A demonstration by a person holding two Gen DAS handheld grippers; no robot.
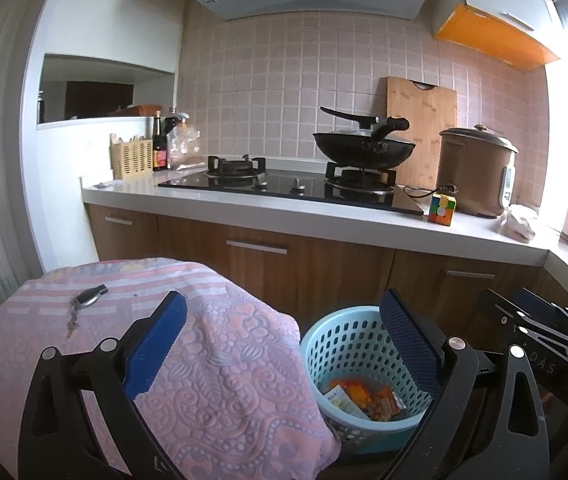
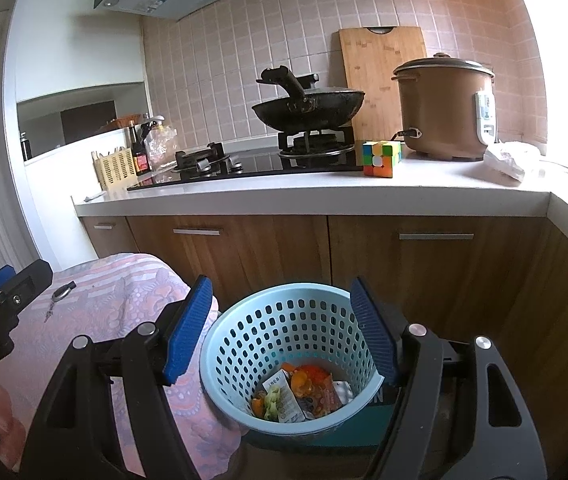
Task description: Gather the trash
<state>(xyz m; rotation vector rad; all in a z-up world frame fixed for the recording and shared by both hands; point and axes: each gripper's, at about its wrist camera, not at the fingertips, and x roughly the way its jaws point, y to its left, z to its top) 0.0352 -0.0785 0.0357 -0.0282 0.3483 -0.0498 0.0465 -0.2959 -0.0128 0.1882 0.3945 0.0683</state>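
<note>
Two hand-held grippers hang side by side before a kitchen desk [image 2: 324, 192], both tilted slightly downward toward a light blue perforated basket [image 2: 284, 328] standing on the floor in front of the wooden cabinet doors [image 2: 436, 264]. The right gripper [image 2: 284, 332] has its blue-padded fingers [image 2: 188, 328] spread wide on either side of the basket in its own view, gripping nothing. The left gripper [image 1: 284, 344] also shows its fingers [image 1: 156, 344] wide apart and empty, one finger over a pink patterned cloth [image 1: 212, 380], the other over the basket's rim.

The trash [image 2: 304, 394] lies at the bottom of the basket: orange wrappers, a small printed carton and a few green scraps, heaped together. The basket sits just beside the cloth-covered surface, on which a key with a dark fob [image 1: 90, 298] rests near the far edge.

On the desk behind, a black wok [image 2: 308, 110] sits on the right-hand burner of a glass hob [image 2: 252, 162], with a wooden cutting board [image 2: 380, 76] leaning against the tiled wall. A colourful puzzle cube [image 2: 380, 158] stands near the desk's front edge, close to a brown rice cooker [image 2: 444, 108].
</note>
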